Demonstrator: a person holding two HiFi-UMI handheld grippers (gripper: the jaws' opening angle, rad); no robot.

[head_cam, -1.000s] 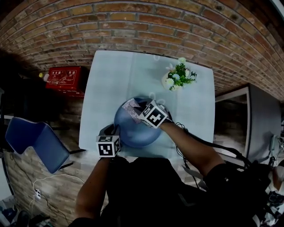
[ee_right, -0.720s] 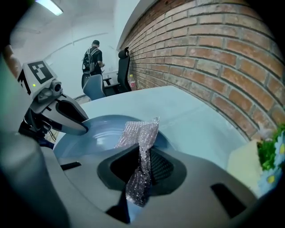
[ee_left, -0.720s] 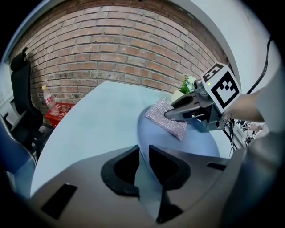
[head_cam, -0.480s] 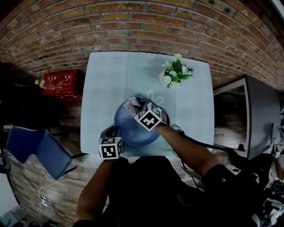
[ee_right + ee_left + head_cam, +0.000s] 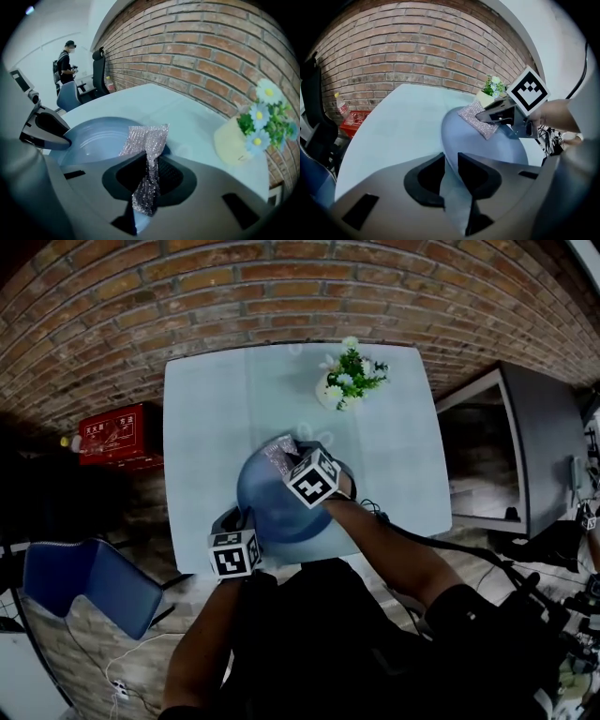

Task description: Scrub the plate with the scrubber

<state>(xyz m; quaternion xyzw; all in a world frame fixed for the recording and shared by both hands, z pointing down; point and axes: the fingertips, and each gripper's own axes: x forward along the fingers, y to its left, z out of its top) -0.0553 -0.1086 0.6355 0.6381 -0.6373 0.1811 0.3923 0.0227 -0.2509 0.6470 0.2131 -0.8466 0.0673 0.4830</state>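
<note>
Left claw (image 5: 451,161): pinched on the plate's near rim, at about 8 o'clock on the plate in the head view. My jaws have just eased open a touch, but the rim sits between the pads and they bear on it.
Left arm: my forearm comes up from 6 o'clock, with the claw angled down onto the table edge.
Plate (image 5: 267,512): blue, near the front edge of the pale table (image 5: 206,427). My side of it is lifted, so the dish tilts away from me.
Scrubber (image 5: 145,138): a glittery silver pad, hanging out past my right jaws over the plate's far part, around 12 o'clock. I cannot tell whether its free end touches the dish.
Right claw (image 5: 150,164): closed on the scrubber, the pad squeezed into a fold between the jaws.
Right arm: it reaches in from 4 o'clock across the plate, claw tipped steeply down, marker cube above the dish.
Flower pot (image 5: 339,390): at 1 o'clock from the plate, well apart (no trouble for a stroke, I judge).
Step in hand: I take it to be the scrubbing itself, left bracing, right working the far side.
Next move: press the pad flat on the dish and sweep it back toward 6 o'clock. My left pinch should firm up so the plate does not slide.
</note>
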